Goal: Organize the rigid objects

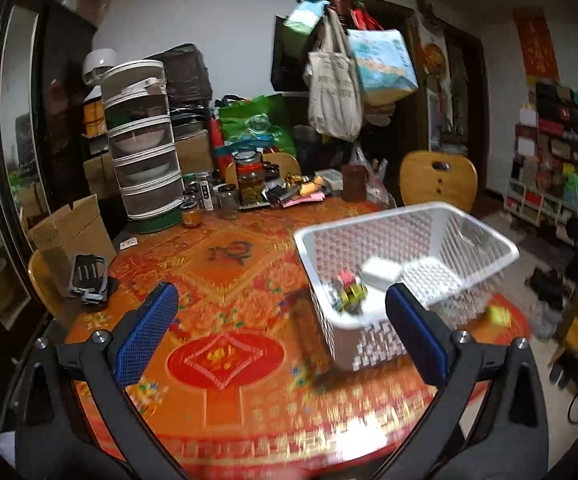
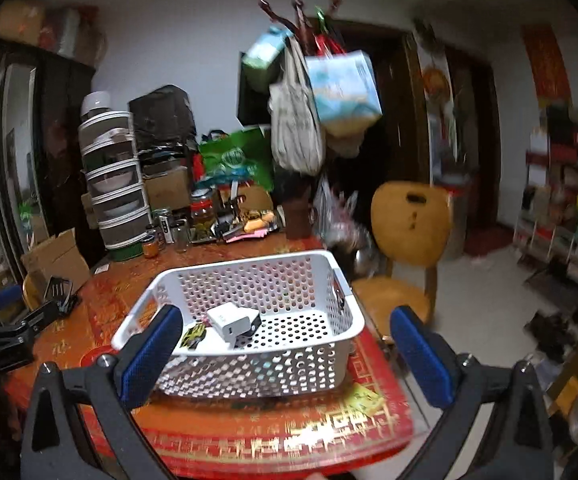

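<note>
A white perforated basket (image 1: pixel 469 236) (image 2: pixel 341 280) stands on the red and orange tablecloth. Inside lie a white charger block (image 2: pixel 231 322) (image 1: pixel 381 273) and a small yellow and black toy (image 1: pixel 351 292) (image 2: pixel 192 335). A yellow object (image 1: pixel 499 314) lies on the table just right of the basket, blurred. My left gripper (image 1: pixel 281 320) is open and empty, above the table to the basket's left. My right gripper (image 2: pixel 285 344) is open and empty, just in front of the basket's near wall. The left gripper also shows at the right wrist view's left edge (image 2: pixel 5 328).
A black clip-like object (image 1: pixel 89 278) lies at the table's left edge by a cardboard box (image 1: pixel 69 228). Jars (image 1: pixel 251 178), a tiered food cover (image 1: pixel 141 152) and clutter fill the far side. A wooden chair (image 2: pixel 407 224) stands to the right.
</note>
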A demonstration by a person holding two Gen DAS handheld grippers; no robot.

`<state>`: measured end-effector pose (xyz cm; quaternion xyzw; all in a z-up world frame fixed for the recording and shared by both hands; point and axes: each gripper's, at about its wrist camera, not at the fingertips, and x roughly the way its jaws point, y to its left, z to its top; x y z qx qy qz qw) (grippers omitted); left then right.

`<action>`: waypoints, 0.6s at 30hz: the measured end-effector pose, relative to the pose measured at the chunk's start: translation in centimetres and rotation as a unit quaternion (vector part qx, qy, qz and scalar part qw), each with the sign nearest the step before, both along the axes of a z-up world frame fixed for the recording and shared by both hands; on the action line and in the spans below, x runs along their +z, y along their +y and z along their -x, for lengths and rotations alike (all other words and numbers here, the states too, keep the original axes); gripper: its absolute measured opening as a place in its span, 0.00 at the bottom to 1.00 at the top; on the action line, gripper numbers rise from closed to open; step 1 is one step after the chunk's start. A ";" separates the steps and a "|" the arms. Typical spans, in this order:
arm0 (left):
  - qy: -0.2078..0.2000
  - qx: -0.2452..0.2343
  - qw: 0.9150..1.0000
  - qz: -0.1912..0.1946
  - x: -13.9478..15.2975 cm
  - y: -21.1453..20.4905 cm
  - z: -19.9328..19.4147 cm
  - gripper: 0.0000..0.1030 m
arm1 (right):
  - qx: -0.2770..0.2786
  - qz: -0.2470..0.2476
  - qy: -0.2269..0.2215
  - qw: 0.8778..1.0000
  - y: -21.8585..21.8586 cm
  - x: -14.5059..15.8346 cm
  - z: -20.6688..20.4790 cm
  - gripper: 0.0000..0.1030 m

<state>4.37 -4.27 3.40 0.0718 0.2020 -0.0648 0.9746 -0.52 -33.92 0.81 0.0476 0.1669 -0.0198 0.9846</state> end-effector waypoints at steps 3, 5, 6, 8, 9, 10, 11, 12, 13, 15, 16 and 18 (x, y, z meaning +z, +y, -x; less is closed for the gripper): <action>0.019 -0.013 1.000 -0.010 -0.6 -1.0 2.1 1.00 | 0.027 0.025 0.009 0.999 1.8 0.3 2.0 1.00; 0.025 -0.015 1.000 -0.005 -0.9 -1.6 3.1 1.00 | 0.032 0.023 0.018 0.999 2.4 0.1 2.8 1.00; 0.026 -0.019 0.999 -0.002 -1.0 -1.9 3.6 1.00 | 0.035 0.012 0.021 0.999 2.7 -0.1 3.1 1.00; 0.032 -0.014 0.999 -0.008 -1.2 -2.5 4.3 1.00 | 0.045 0.003 0.035 0.998 3.0 -0.3 3.5 1.00; 0.036 -0.008 0.999 -0.011 -1.1 -3.0 4.3 1.00 | 0.040 0.006 0.038 0.998 3.0 -0.3 3.6 1.00; 0.035 -0.005 0.999 -0.016 -1.0 -3.4 4.6 1.00 | 0.032 0.007 0.039 0.999 3.1 -0.3 3.7 1.00; 0.027 -0.002 0.999 -0.018 -1.0 -3.5 5.1 1.00 | 0.031 0.004 0.044 0.999 3.0 -0.5 3.5 1.00; 0.021 0.001 1.000 -0.017 -0.7 -3.6 5.3 1.00 | 0.032 -0.002 0.048 0.998 2.9 -0.6 3.5 1.00; 0.019 0.000 1.000 -0.015 -0.3 -3.6 5.4 1.00 | 0.035 -0.007 0.052 0.998 2.8 -0.8 3.5 1.00; 0.022 -0.008 1.000 -0.004 0.0 -3.7 5.6 1.00 | 0.036 -0.007 0.062 0.997 2.7 -1.2 3.4 1.00; 0.028 -0.014 1.000 0.003 0.2 -3.7 5.4 1.00 | 0.035 -0.006 0.067 0.997 2.7 -1.3 3.2 1.00; 0.039 -0.018 0.999 0.012 0.1 -3.9 4.9 1.00 | 0.036 -0.008 0.078 0.996 2.7 -1.8 2.8 1.00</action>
